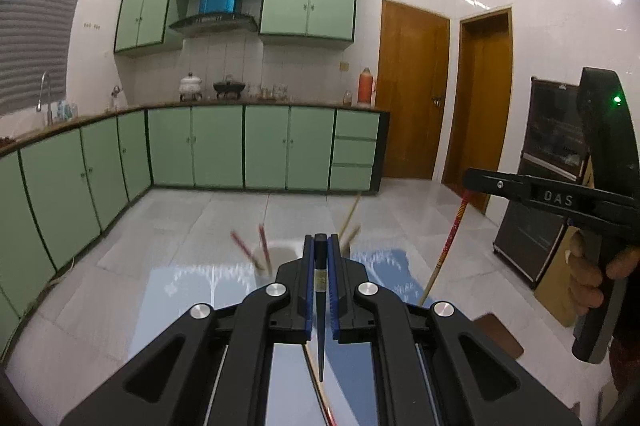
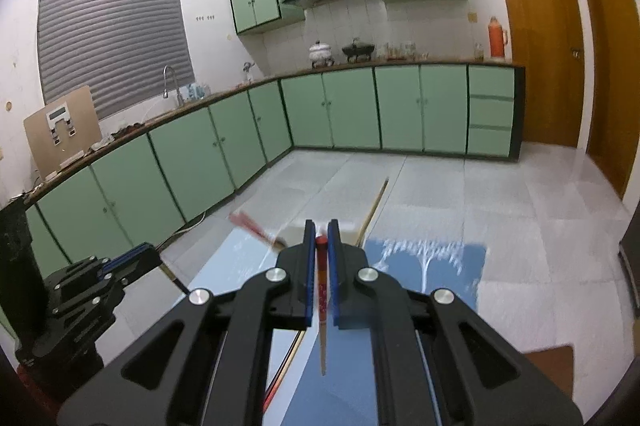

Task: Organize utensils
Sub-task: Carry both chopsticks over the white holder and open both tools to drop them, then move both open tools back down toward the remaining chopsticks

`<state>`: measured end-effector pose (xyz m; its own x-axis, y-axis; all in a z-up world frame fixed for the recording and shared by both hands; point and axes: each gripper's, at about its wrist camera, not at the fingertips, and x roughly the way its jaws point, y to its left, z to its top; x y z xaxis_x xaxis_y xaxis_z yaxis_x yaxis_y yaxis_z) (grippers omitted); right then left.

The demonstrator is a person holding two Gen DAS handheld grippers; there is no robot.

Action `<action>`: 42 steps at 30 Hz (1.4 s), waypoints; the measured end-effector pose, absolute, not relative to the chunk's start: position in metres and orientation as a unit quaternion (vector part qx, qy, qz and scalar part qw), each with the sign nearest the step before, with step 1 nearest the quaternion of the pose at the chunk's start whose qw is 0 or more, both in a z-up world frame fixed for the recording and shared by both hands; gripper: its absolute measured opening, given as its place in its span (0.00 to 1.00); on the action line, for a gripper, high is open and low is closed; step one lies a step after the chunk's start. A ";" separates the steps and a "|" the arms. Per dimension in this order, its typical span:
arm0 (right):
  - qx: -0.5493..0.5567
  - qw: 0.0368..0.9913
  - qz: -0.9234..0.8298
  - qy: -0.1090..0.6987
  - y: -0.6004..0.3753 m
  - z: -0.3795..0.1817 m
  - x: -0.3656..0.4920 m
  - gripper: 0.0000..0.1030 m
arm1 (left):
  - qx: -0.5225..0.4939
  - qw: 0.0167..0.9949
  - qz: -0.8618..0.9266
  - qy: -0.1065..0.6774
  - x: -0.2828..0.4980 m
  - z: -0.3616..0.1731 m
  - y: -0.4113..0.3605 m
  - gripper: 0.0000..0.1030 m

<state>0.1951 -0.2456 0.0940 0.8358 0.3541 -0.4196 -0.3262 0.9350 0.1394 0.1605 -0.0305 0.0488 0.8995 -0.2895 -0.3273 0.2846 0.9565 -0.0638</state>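
Green kitchen cabinets [image 1: 216, 146] behind, each claw [image 1: 320, 246] [image 2: 321, 238] grips one chopstick [image 1: 320, 298] [image 2: 322, 290]; several already stand in the holder [image 1: 280, 254].

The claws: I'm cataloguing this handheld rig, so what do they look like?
Both claws, left and right, are matte black with blue ribbed pads and silver round bolts. Seen from the left wrist, the right one shows white "DAS" lettering and a green light.

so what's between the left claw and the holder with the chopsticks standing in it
Nothing but bare blue mat. In the left wrist view, the left claw, shut on a dark chopstick, is apart from the holder, with only mat between them.
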 end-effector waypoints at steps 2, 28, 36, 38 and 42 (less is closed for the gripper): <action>0.024 0.963 0.170 0.207 -0.246 0.109 0.208 0.05 | -0.005 0.977 -0.146 0.153 0.171 0.061 -0.033 0.06; 0.018 0.956 0.181 0.229 -0.209 0.067 0.362 0.07 | -0.001 0.976 -0.123 0.177 0.336 0.039 -0.031 0.06; 0.042 0.960 0.169 0.221 -0.226 0.076 0.347 0.13 | -0.005 0.978 -0.117 0.175 0.325 0.046 -0.024 0.23; 0.048 0.962 0.165 0.213 -0.233 0.079 0.337 0.19 | -0.004 0.980 -0.112 0.166 0.315 0.051 -0.022 0.34; 0.055 0.968 0.146 0.195 -0.246 0.079 0.306 0.39 | -0.008 0.983 -0.104 0.154 0.290 0.057 -0.015 0.43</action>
